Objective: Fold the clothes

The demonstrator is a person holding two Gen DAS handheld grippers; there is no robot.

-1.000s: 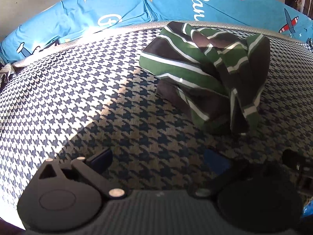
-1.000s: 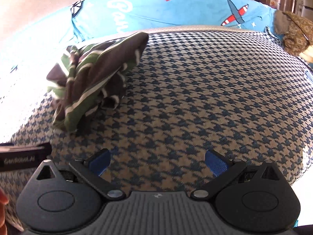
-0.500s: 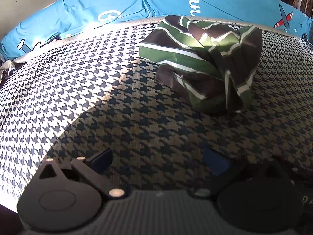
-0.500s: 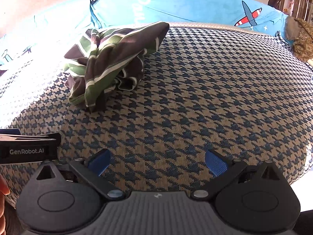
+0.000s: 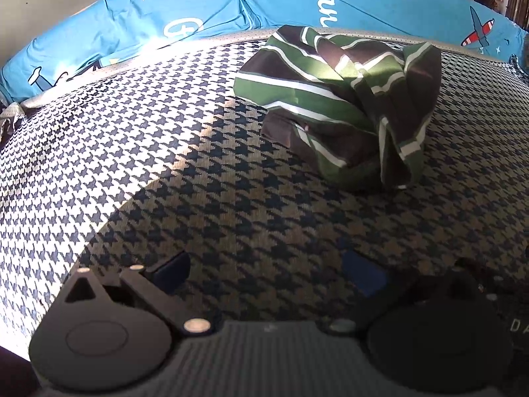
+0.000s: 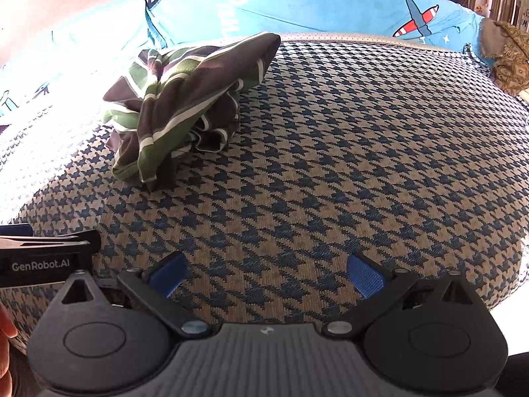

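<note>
Where sun crosses the houndstooth mattress (image 5: pixel 165 165), a crumpled striped garment (image 5: pixel 340 99) lies before blue bedding (image 5: pixel 198 10). Both grippers, left gripper (image 5: pixel 264 271) and right gripper (image 6: pixel 266 273), gape empty. Only the right view shows brown cloth (image 6: pixel 509 56).

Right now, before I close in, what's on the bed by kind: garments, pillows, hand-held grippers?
Striped green and brown garment, crumpled on the houndstooth bedcover: 1
Blue printed pillows along the far edge: 2
Left hand-held gripper and right hand-held gripper, both open, empty: 2
Total: 5
</note>
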